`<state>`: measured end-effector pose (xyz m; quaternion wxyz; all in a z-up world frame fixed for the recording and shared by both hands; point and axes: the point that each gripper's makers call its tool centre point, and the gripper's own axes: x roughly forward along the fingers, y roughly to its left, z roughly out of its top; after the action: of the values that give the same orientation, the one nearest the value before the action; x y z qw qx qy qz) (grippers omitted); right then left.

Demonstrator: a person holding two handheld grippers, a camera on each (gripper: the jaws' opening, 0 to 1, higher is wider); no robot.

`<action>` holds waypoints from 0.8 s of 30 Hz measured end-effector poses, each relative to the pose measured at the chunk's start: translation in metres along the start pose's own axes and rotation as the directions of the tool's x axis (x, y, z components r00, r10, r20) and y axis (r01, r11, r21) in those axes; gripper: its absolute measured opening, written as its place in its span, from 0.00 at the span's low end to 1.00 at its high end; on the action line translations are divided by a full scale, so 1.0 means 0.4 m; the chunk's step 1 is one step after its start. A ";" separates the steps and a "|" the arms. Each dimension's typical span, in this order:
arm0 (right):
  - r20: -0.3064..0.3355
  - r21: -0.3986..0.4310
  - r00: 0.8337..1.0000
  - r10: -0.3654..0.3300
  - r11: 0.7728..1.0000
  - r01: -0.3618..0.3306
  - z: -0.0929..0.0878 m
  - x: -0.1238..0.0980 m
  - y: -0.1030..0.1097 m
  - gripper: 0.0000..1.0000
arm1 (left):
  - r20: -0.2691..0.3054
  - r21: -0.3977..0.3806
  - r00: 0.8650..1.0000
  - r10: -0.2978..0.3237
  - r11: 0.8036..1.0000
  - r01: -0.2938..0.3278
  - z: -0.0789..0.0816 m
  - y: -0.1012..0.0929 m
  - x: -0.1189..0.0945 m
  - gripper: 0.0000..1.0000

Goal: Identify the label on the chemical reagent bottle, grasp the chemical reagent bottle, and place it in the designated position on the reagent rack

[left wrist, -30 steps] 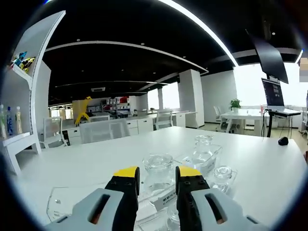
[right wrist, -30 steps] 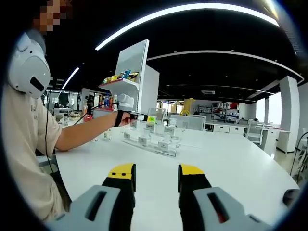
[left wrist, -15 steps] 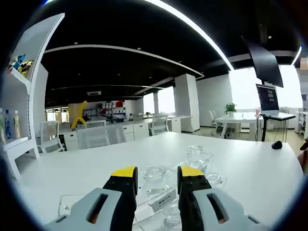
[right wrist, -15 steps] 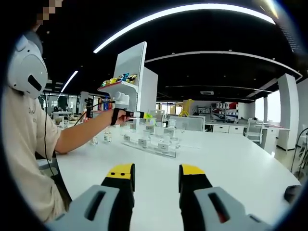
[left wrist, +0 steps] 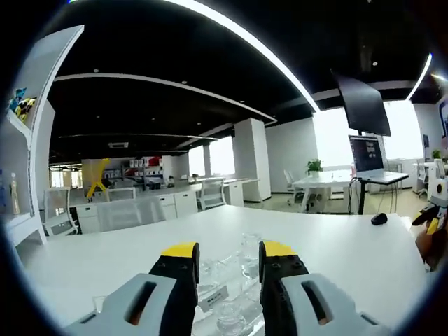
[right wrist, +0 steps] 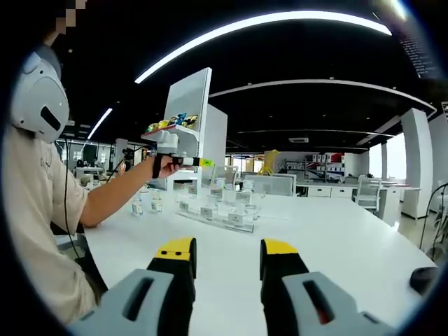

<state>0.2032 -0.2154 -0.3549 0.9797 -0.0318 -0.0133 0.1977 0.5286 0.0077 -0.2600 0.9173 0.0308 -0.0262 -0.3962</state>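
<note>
Several bottles: I see clear glass reagent bottles (left wrist: 250, 246) seated in the transparent reagent rack (left wrist: 210, 294), which lies on the white tabletop (left wrist: 336, 245) just ahead of my left gripper (left wrist: 227, 253); in the right gripper view the same rack (right wrist: 213, 212) sits toward the far left edge of the tabletop (right wrist: 336, 245).
Loose bottles: two small ones (right wrist: 145, 204) stand near the left edge, just beside the rack's end.
Labels: white tags (left wrist: 212, 295) on the rack front; I cannot read them from here.
Risk, wrong slot: with unreadable labels, I judge a bottle could go to the wrong position.
Risk, knock: the left jaws ride close above the rack, so a careless descent could clip a stopper and tip a bottle.
Risk, slip: smooth glass may slide out of a shallow pinch.
Left gripper: jaws spread, nothing between them, tilted slightly above the rack.
Right gripper (right wrist: 227, 253): jaws spread and empty, over bare tabletop near my side, well apart from the rack.
Arm pose: my left forearm (right wrist: 119, 192) reaches out over the left edge, raised, hand (right wrist: 162, 165) level with the rack's top.
</note>
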 end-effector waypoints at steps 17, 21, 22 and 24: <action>0.031 0.007 0.999 -0.026 1.000 0.026 0.030 -0.042 -0.030 0.36 | 0.035 0.044 0.998 -0.043 0.998 0.042 0.080 -0.079 -0.073 0.34; 0.040 0.006 0.999 -0.024 1.000 0.024 0.037 -0.041 -0.022 0.36 | 0.056 0.067 0.997 -0.047 0.997 0.044 0.114 -0.103 -0.122 0.34; 0.041 0.007 0.999 -0.022 1.000 0.022 0.037 -0.039 -0.017 0.36 | 0.060 0.069 0.997 -0.048 0.997 0.044 0.120 -0.109 -0.135 0.34; 0.041 0.006 0.999 -0.017 1.000 0.017 0.037 -0.034 -0.010 0.36 | 0.065 0.087 0.997 -0.044 0.995 0.038 0.128 -0.118 -0.156 0.34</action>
<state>0.1915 -0.2234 -0.3402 0.9809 -0.0250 -0.0331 0.1900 0.4478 0.0190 -0.2141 0.9054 0.0575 -0.0733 -0.4143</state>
